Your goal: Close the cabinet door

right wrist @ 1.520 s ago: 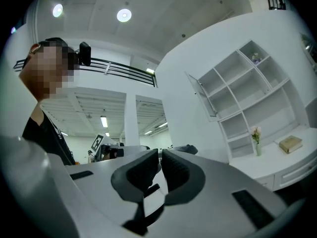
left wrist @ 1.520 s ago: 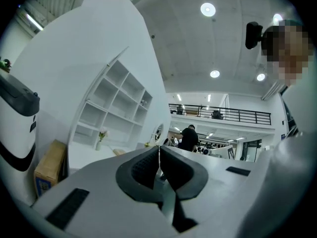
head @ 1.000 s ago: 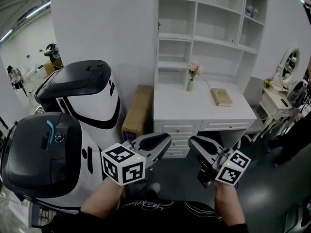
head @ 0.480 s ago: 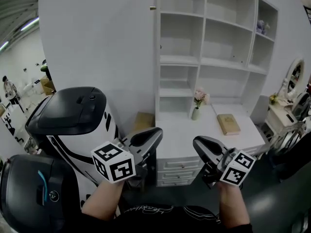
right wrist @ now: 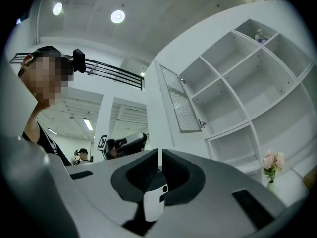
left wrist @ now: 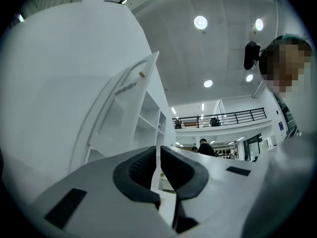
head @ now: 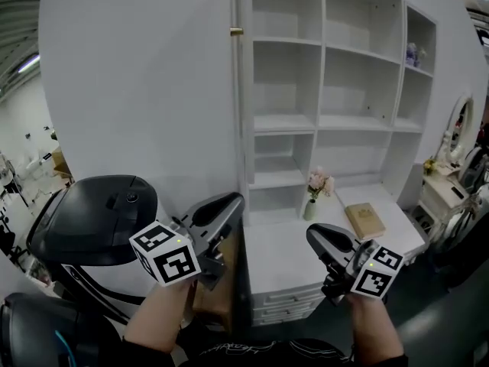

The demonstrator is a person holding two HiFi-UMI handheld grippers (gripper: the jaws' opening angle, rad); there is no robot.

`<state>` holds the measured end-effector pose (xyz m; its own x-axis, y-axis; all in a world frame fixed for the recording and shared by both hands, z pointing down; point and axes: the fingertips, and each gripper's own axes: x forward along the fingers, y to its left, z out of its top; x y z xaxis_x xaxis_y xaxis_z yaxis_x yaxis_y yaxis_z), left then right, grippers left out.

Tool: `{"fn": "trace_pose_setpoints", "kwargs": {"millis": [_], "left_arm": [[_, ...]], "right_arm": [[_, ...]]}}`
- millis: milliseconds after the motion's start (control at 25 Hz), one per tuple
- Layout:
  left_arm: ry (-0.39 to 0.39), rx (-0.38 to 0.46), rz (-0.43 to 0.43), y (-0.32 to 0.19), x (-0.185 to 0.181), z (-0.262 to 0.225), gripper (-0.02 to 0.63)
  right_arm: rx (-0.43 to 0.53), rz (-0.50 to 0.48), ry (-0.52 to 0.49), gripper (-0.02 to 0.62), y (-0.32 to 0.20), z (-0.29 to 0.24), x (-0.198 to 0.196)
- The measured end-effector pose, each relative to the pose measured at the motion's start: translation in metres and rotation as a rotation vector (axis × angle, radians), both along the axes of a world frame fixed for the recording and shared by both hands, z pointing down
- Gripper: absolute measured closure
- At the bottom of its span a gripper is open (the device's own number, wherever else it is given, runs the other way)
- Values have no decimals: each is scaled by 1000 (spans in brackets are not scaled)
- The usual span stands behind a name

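Note:
The white shelf cabinet [head: 344, 121] stands ahead over a desk. Its tall door [head: 238, 113] hangs open, edge-on to me in the head view, with a brass knob [head: 236, 31] near the top. The left gripper view shows the door [left wrist: 126, 100] as a slanted panel, up and to the left of the jaws. In the right gripper view the door [right wrist: 181, 103] stands out from the shelves. My left gripper [head: 223, 205] is shut and empty, below the door's edge and apart from it. My right gripper [head: 318, 235] is shut and empty, held above the desk.
A flower vase [head: 312, 205] and a tan book [head: 365, 220] sit on the white desktop [head: 283, 254], with drawers [head: 294, 304] below. Two black-and-white machines [head: 92, 220] stand at the left, a cardboard box [head: 216, 308] beside them. A mirror dresser [head: 457, 140] stands at the right.
The cabinet has come nearer and sits higher in view. Both grippers have risen and moved toward the shelves, and both stay shut. The door has not moved.

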<state>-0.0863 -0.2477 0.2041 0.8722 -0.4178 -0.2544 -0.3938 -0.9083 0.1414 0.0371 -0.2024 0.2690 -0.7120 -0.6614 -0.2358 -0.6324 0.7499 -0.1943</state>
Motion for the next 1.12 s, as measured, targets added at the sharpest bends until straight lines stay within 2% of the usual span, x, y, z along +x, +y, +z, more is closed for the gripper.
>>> {"fn": "trace_pose_setpoints", "kwargs": {"millis": [160,240,480,760,960,1120], "left_arm": [[93,52,42,-28,-3,-44,565],[140,50,84,-39,-3,-58,487],[272,90,194,-63,-6,-129,450],[378,105,243,-101,-11,-216,425],[413,132,253,-125,8,-268,425],[418,151,272,-128,14,-277,426]], "right_arm": [[17,5,15,541,-11,-10,5],[25,-12,22,541,-15,-14,4],[68,-63,39,541,-30,-37,10],[130,-100,81,541,-54,-65,23],[128,-103,65,541,-78,-91,52],[160,-111,77,541,-82,-89,53]]}}
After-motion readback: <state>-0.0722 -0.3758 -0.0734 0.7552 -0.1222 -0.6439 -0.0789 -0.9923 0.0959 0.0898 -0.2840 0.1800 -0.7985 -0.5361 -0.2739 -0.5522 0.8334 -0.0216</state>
